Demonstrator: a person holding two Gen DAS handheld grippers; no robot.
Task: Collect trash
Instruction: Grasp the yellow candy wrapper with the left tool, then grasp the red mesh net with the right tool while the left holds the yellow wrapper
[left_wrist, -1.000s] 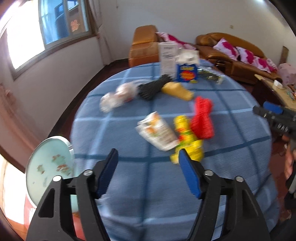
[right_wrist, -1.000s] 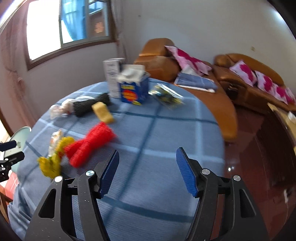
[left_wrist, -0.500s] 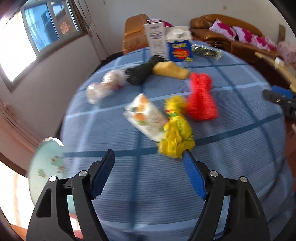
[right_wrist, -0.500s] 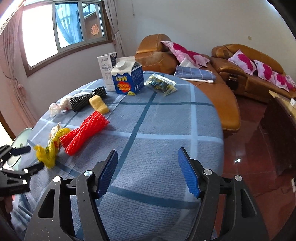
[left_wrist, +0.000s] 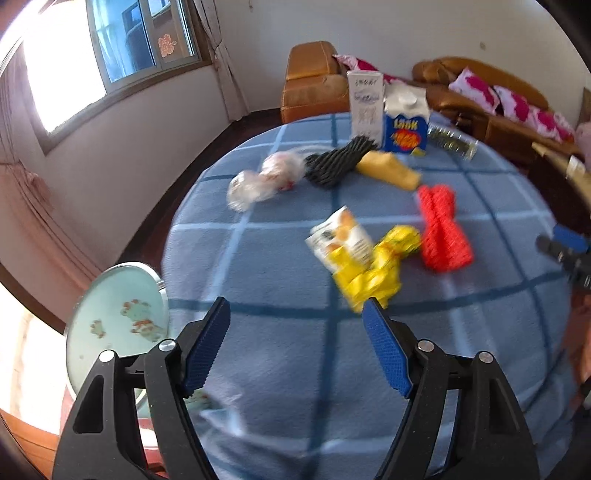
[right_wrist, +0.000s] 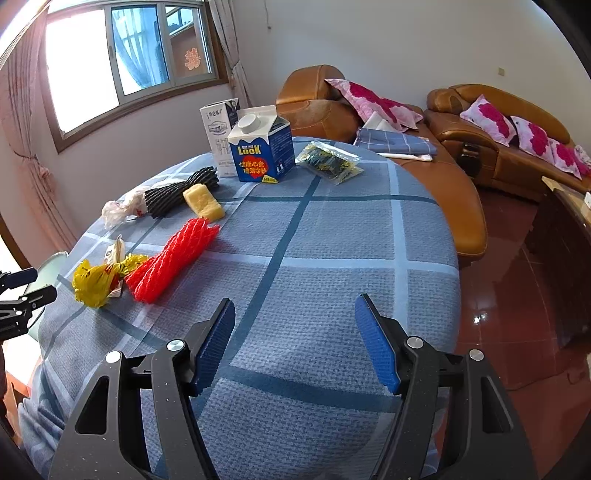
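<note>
The left tool (left_wrist: 295, 343), jaws apart and just narrowed around nothing, hangs over the table (left_wrist: 280, 369) near the yellow wrapper (left_wrist: 373, 277), apparently approaching; next it must straddle and pinch.

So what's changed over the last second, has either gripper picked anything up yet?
No. The left gripper has edged toward the yellow wrapper and its jaws have just been closing a little, with nothing between them. The right gripper stays open and empty. The trash lies unmoved on the blue cloth.
</note>
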